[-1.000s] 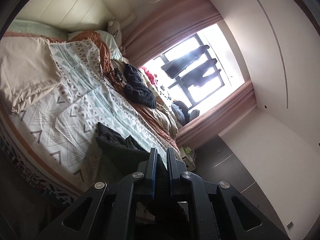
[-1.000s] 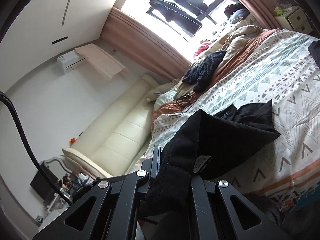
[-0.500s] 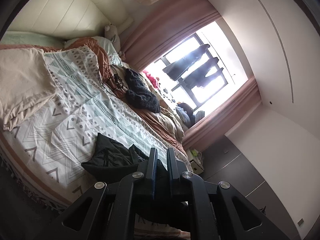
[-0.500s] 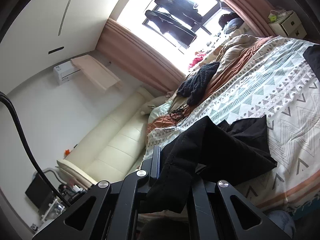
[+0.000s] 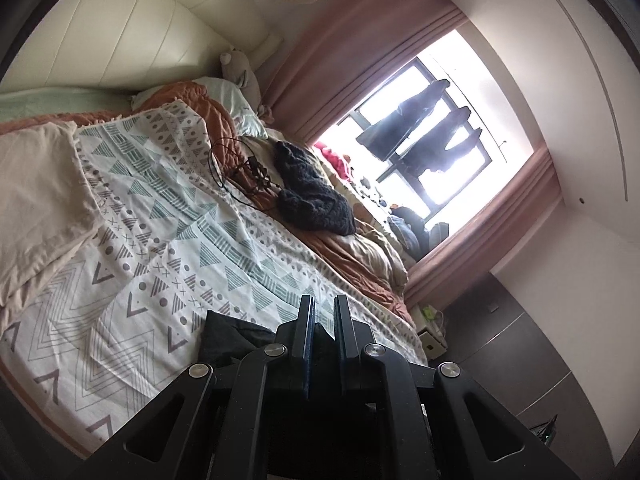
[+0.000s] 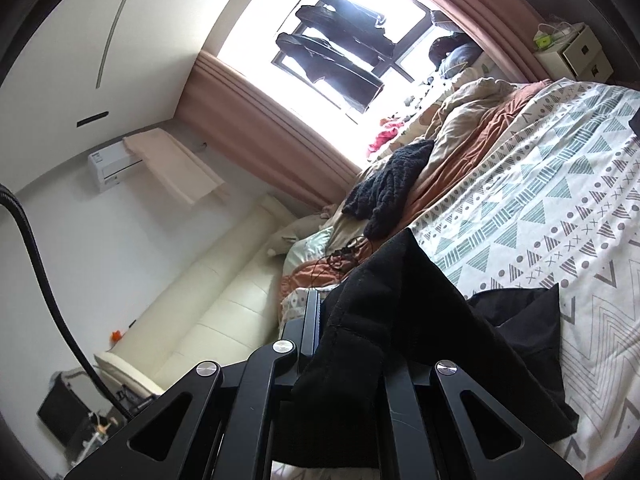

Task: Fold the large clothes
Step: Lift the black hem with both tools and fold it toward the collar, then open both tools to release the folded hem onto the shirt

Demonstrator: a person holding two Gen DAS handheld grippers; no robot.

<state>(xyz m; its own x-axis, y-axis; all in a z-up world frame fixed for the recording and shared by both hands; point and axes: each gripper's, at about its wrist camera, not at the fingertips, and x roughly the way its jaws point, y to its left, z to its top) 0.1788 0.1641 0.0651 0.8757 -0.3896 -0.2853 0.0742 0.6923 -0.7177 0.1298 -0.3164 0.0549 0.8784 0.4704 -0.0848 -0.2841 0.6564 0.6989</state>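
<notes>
wrist views tilted, sharing bed [image 5: 168, 216], window [image 6: 352, 40]

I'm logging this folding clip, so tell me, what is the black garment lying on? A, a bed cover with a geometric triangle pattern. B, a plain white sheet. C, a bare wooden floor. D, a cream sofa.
A: the black garment, clamped in the right gripper, trails down onto the patterned bed cover with its teal triangles and grey chevrons.
</notes>
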